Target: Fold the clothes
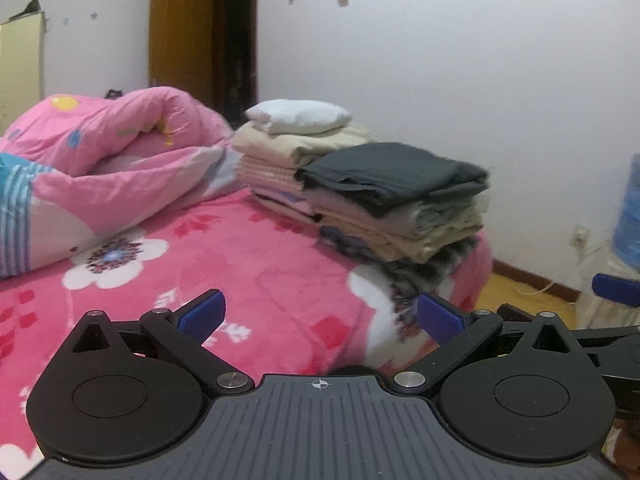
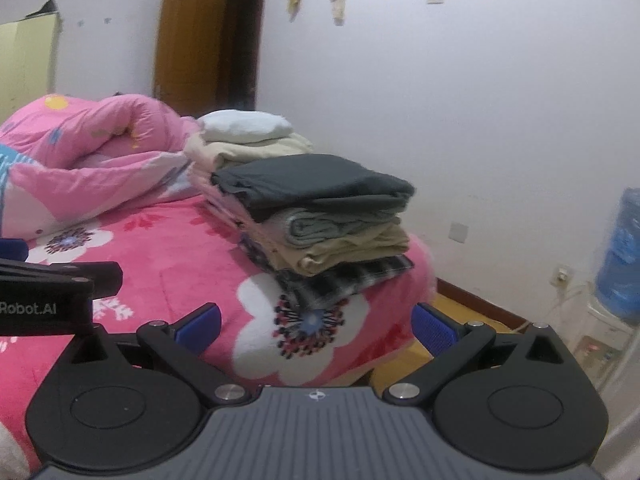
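I am reading just one piece of text: white letters "Robot.AI", with the start cut off at the frame edge, showing on the black body of my left gripper (image 2: 44, 308) in my right wrist view.

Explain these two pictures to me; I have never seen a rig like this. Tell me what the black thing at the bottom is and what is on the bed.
No robot here: a person carries two hand-held grippers, each with a camera looking along its blue-padded fingers. One picture is from the left gripper, the other from the right gripper. Both are open and hold nothing. Ahead lies a bed with a pink flowered cover. On it are a rumpled pink quilt and two stacks of folded clothes: the near stack, dark grey on top, and the far stack, white on top.
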Tool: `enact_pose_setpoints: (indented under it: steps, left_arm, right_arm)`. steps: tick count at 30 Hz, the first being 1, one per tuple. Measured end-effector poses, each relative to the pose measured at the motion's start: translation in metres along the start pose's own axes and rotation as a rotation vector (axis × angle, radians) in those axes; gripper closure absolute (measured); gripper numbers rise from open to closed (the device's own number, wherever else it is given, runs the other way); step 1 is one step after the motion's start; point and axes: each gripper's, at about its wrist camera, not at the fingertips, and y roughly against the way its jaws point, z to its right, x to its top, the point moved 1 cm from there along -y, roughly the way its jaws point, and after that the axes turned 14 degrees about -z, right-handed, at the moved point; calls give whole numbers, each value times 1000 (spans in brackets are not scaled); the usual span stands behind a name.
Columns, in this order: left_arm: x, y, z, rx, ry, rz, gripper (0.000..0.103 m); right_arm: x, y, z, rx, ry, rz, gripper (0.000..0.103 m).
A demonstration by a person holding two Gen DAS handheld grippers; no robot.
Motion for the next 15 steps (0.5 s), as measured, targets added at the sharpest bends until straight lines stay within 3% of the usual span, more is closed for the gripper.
enact_pose_setpoints:
  steps: [5,9,15]
  left_arm:
    - [-5,0,14,-13,11,-6,0]
    - [-12,-4,23,-17,28,-54,0]
    - [-22,-7,37,8,7,-132,0]
  right_arm:
    - [-10,10,16,-47,-72,-25,0]
    - [-18,17,27,-49,-92,-73,0]
    - [-35,26,30,-167,-77,-110,0]
